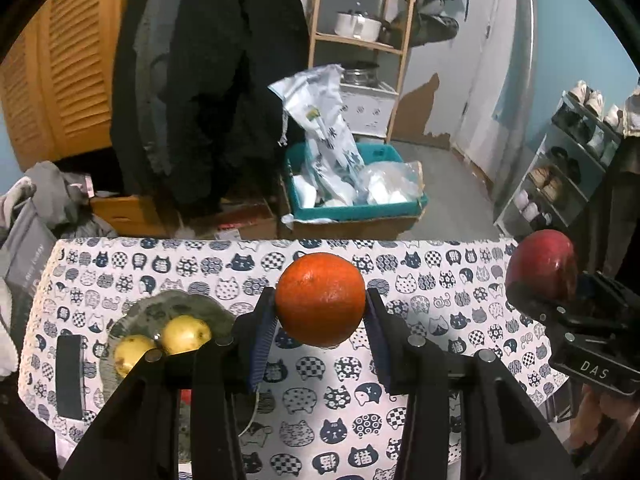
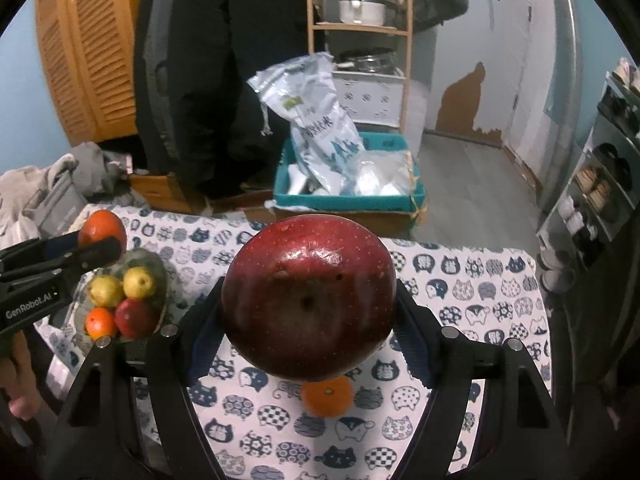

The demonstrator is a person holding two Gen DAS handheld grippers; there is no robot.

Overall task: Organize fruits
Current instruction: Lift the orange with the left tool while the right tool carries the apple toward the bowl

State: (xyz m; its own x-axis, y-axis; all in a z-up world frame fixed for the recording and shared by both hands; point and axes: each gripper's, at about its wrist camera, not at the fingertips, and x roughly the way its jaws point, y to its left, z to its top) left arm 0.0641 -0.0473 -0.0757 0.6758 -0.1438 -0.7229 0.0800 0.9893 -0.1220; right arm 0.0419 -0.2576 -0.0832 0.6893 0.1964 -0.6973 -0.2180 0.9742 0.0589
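Observation:
My left gripper (image 1: 320,304) is shut on an orange (image 1: 320,298) and holds it above the cat-print table; it also shows in the right wrist view (image 2: 102,230), over the plate. My right gripper (image 2: 308,300) is shut on a big red apple (image 2: 308,296), held above the table; the apple also shows in the left wrist view (image 1: 542,264). A glass plate (image 2: 158,268) at the table's left holds two yellow fruits (image 2: 138,282), a small orange (image 2: 100,322) and a red apple (image 2: 136,318). Another orange (image 2: 328,398) lies on the table under the held apple.
The cat-print tablecloth (image 2: 460,300) covers the table. A dark flat object (image 1: 69,376) lies left of the plate. Beyond the far edge stand a teal bin with bags (image 1: 352,184), a wooden shelf (image 1: 360,40) and a shoe rack (image 1: 568,160).

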